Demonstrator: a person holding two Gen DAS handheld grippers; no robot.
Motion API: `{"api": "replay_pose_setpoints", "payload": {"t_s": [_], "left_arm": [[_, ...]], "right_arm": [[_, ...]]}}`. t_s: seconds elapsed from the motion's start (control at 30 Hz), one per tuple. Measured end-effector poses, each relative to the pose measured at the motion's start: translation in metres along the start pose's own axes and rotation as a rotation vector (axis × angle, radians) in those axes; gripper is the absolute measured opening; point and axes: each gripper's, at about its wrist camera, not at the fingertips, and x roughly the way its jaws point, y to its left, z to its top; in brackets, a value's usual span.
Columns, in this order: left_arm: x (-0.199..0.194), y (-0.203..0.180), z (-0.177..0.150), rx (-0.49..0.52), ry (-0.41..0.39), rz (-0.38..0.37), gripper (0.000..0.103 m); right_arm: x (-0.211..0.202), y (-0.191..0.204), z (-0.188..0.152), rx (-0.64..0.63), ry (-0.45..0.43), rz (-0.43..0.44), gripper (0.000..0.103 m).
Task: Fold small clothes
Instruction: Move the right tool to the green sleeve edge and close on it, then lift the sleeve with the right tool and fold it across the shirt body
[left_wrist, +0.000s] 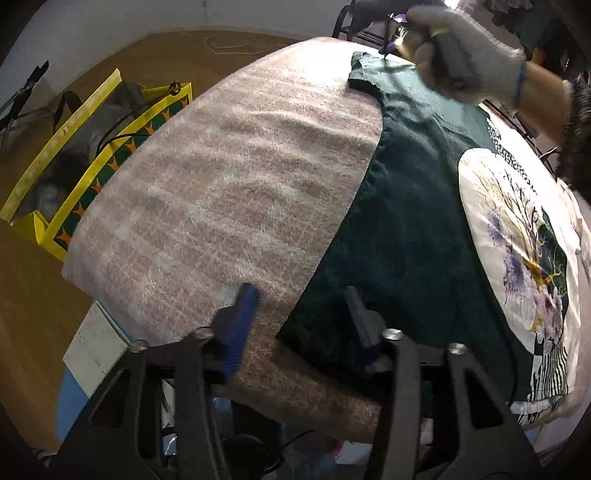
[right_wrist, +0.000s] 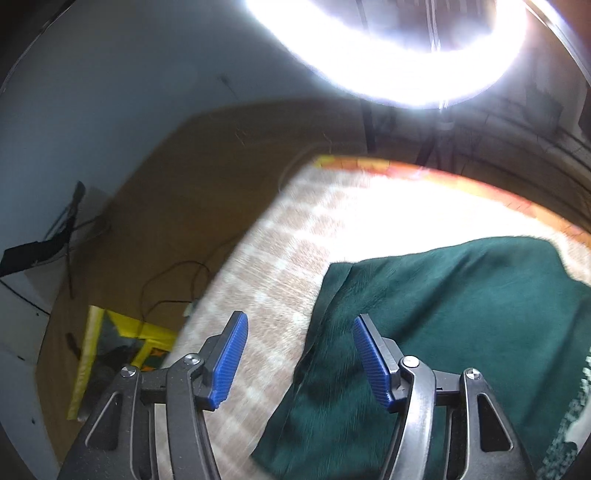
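A dark green T-shirt (left_wrist: 413, 229) with a round white flower print (left_wrist: 517, 240) lies flat on a pink and white checked blanket (left_wrist: 221, 177). My left gripper (left_wrist: 300, 295) hangs just above the shirt's near corner. One finger is over the blanket, the other over the green cloth, and the pads press on nothing. A gloved hand (left_wrist: 461, 55) holds my right gripper (left_wrist: 388, 44) at the shirt's far sleeve. In the right wrist view the right gripper (right_wrist: 300, 317) stands open over the edge of the green sleeve (right_wrist: 443, 314), with blurred blanket (right_wrist: 277, 258) beneath.
A yellow patterned bag (left_wrist: 92, 147) stands on the brown floor left of the table, also in the right wrist view as the yellow bag (right_wrist: 110, 350). A white board (left_wrist: 96, 347) leans by the table's near corner. Cables (right_wrist: 173, 280) trail on the floor. A bright ring lamp (right_wrist: 388, 55) glares overhead.
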Motion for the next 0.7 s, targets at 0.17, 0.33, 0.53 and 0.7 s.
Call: {"api": "replay_pose_setpoints", "payload": {"t_s": [0.17,0.33,0.53,0.7], "left_arm": [[0.000,0.002,0.001,-0.017,0.005,-0.058,0.006],[-0.002,0.001,0.000,-0.031,0.006,-0.081,0.003],[-0.007,0.003,-0.001,-0.038,-0.018,-0.097,0.002],[-0.015,0.001,-0.001,-0.036,-0.041,-0.126,0.001]], "right_arm": [[0.039,0.004,-0.004,-0.063,0.082,-0.087,0.058],[0.044,0.018,-0.010,-0.217,0.102,-0.184,0.046],[0.039,0.020,-0.008,-0.270,0.101,-0.244,0.005],[0.031,0.006,-0.003,-0.221,0.081,-0.200,0.002]]}}
